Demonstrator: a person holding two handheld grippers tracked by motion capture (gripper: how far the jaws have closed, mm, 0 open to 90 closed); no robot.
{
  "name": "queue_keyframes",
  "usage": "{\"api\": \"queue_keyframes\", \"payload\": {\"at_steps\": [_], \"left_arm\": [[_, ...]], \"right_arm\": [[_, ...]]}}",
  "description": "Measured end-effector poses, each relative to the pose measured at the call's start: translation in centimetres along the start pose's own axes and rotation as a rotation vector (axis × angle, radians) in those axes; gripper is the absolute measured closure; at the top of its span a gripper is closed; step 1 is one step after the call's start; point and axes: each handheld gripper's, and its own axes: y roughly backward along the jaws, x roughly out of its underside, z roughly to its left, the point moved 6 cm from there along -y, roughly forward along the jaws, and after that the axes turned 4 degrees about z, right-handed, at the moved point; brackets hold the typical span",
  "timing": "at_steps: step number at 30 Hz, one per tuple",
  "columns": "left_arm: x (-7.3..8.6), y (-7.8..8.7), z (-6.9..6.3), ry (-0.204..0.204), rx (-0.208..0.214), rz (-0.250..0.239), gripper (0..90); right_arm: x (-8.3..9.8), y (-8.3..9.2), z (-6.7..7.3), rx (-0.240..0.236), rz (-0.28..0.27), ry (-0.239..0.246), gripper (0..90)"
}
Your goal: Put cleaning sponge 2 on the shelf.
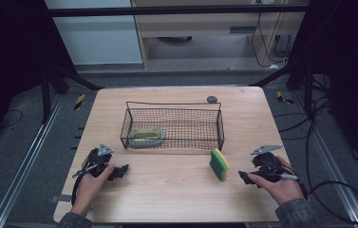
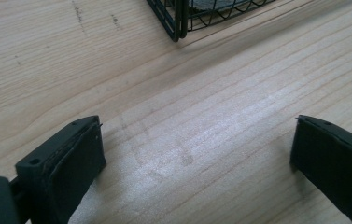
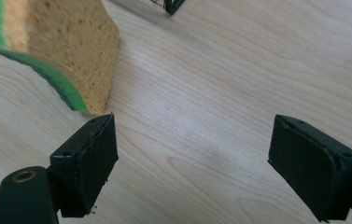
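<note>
Just sponge in wire basket

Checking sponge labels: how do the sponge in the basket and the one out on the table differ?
The sponge in the basket lies flat inside the wire basket, at its left end; the sponge on the table stands on edge on the bare table, outside it. The basket one looks dull grey-green; the table one is bright yellow with a green scrub layer. Both are blocky sponges, and neither is gripped.
</note>
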Motion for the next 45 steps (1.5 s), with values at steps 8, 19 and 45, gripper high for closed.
{"api": "queue_keyframes", "payload": {"at_steps": [8, 19, 45], "left_arm": [[0.0, -0.2, 0.4, 0.035, -0.022, -0.028, 0.0], [-0.2, -0.5, 0.5, 0.05, -0.033, -0.051, 0.0], [-0.5, -0.6, 0.6, 0.047, -0.032, -0.034, 0.0]], "right_arm": [[-2.7, 2.9, 1.0, 0.008, 0.038, 0.038, 16.1], [-7.8, 4.2, 2.0, 0.01, 0.111, 0.033, 17.0], [-10.2, -0.1, 7.0, -0.04, 0.203, 0.058, 29.5]]}}
